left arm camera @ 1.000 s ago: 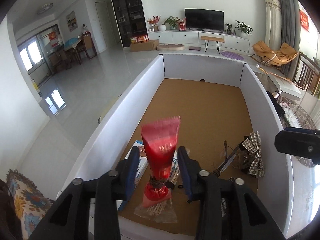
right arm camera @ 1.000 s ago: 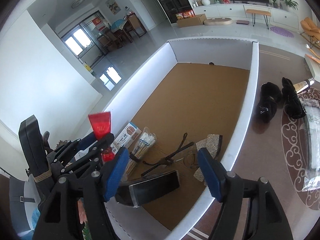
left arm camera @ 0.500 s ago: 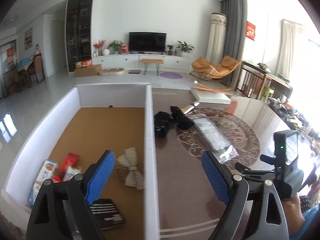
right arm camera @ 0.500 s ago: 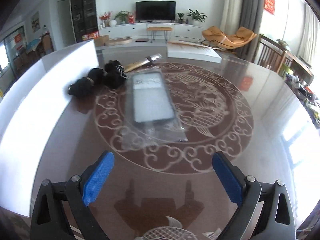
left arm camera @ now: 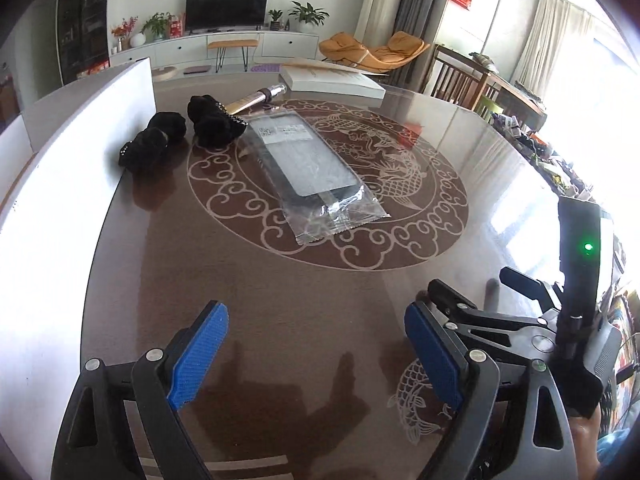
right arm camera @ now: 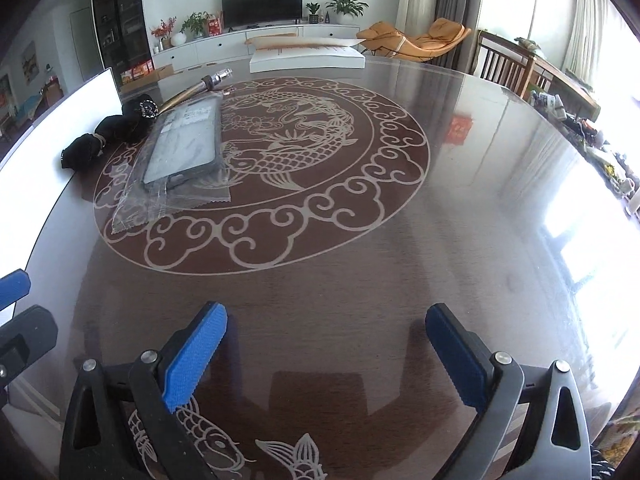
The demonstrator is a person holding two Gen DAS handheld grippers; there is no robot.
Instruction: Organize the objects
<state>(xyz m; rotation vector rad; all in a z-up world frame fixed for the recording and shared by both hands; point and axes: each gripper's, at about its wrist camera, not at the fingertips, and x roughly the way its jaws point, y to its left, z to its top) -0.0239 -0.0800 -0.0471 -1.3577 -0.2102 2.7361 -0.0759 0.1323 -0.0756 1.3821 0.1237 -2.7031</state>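
far left, the white-walled box [left arm camera: 80, 128] runs along the table [left arm camera: 320, 300] edge, and its contents are hidden from here. just beside the wall sit two black fuzzy hair ties [left arm camera: 152, 144], soft, light, easy to pinch anywhere. next, the phone case in a clear bag [left arm camera: 316, 172] lies flat on the fish pattern; i'd say light and slippery, so take the crinkled near edge. behind it, a slim tube [left arm camera: 256, 98]. the left gripper [left arm camera: 316, 356] gapes wide, empty; the right gripper [right arm camera: 326, 356], jaws opening, has nothing between them.
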